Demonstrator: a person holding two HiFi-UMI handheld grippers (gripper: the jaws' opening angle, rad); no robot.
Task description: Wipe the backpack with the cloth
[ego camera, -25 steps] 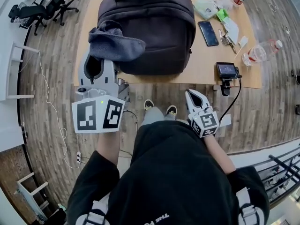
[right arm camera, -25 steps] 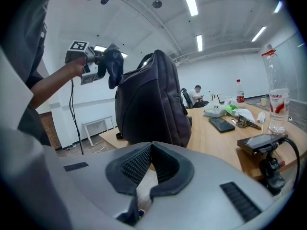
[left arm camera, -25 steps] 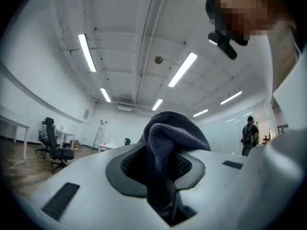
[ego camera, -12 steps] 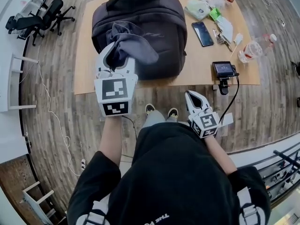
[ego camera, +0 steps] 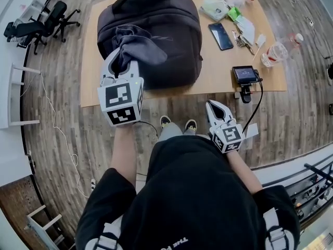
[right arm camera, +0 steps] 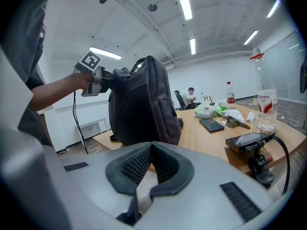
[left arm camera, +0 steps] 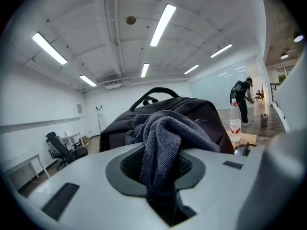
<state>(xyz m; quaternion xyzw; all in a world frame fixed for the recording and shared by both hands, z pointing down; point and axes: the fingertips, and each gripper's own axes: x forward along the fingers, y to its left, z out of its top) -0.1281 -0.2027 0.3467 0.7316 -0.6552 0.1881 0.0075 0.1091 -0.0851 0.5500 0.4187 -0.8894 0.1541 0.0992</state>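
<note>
Wooden table (ego camera: 218, 61) carries one backpack (ego camera: 166, 20); left hand-held gripper (ego camera: 120, 62) clamps one cloth (ego camera: 148, 47); right hand-held gripper (ego camera: 213, 106) closed, empty.

A: Entry one, where is it placed?
B: The backpack (ego camera: 166, 30) is laid on the table (ego camera: 218, 74), left part; the cloth (ego camera: 140, 43) is draped on its near side.
A: Other entries?
B: The phone (ego camera: 220, 35) is laid right of the backpack; the bottle (ego camera: 277, 49) is laid at the right edge.

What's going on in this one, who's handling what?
A person with a claw in each hand is working on a dark backpack on a wooden table. The left claw is shut on a grey cloth, which drapes against the backpack's near side. The right claw is shut and empty, held off the table's near edge, away from the bag.
</note>
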